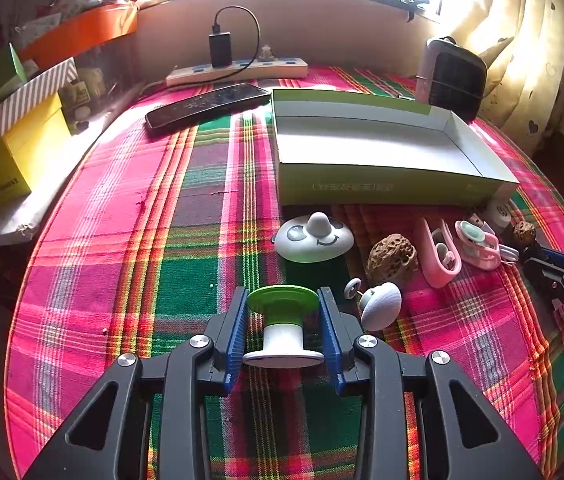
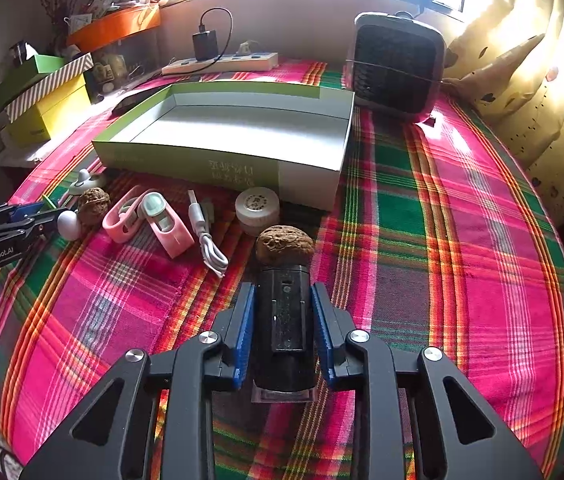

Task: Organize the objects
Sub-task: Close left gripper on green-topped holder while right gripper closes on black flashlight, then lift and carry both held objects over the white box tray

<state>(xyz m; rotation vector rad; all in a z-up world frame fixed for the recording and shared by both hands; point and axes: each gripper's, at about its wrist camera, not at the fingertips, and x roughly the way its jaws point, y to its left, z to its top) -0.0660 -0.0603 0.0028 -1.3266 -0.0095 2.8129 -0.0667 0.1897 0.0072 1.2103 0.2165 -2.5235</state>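
Two grabs on at once: left gripper (image 1: 283, 332) pinches the green-topped spool (image 1: 283, 322), right gripper (image 2: 282, 330) clamps a black cylinder (image 2: 284, 320). The open box (image 1: 382, 188) sits at 1 o'clock from the left gripper, 11 from the right. The cylinder's base is hidden, and a walnut (image 2: 285, 246) touches its far end.

Pink-green plaid tablecloth (image 1: 122, 240), green-white spool (image 1: 283, 322), black cylinder (image 2: 284, 316).
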